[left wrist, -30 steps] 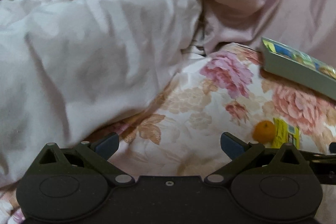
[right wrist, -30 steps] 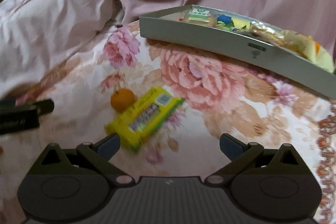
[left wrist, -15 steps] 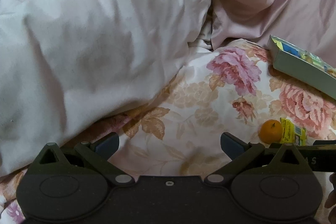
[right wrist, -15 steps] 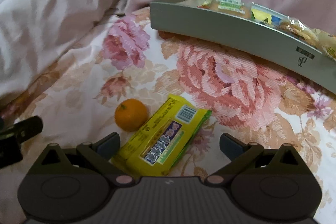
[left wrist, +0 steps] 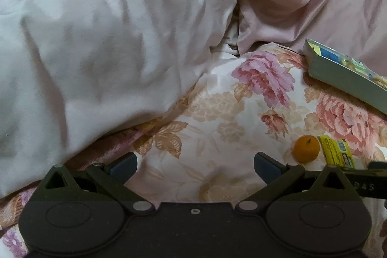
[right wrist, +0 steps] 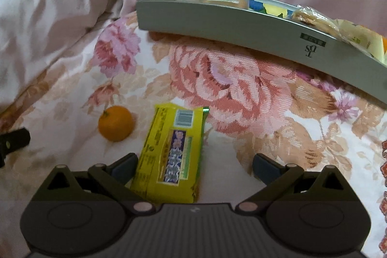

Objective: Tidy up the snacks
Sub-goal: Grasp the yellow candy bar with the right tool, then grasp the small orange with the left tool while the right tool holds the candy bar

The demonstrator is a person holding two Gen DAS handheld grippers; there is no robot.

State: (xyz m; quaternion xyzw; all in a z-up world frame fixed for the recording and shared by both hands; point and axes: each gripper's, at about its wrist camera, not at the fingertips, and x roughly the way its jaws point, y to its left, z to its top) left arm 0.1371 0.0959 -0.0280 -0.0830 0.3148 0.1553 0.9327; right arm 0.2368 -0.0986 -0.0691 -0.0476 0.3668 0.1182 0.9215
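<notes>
A yellow snack packet (right wrist: pixel 173 156) lies on the floral bedspread, lengthwise between the fingers of my open right gripper (right wrist: pixel 194 167), close to the left finger. A small orange (right wrist: pixel 115 123) sits just left of the packet. A grey tray (right wrist: pixel 254 23) holding several wrapped snacks stands beyond, at the upper right. My left gripper (left wrist: pixel 194 165) is open and empty over bare bedspread. In the left wrist view the orange (left wrist: pixel 306 148) and the packet (left wrist: pixel 335 152) lie to its right, with the tray (left wrist: pixel 343 77) further back.
A bunched pink duvet (left wrist: pixel 108 45) rises at the left and back. The other gripper's dark body (left wrist: pixel 362 181) crosses the left view's right edge, and a dark finger (right wrist: pixel 14 140) shows at the right view's left edge.
My right gripper has moved forward and down, so the yellow packet now lies between its fingers. The left gripper has shifted only slightly.
</notes>
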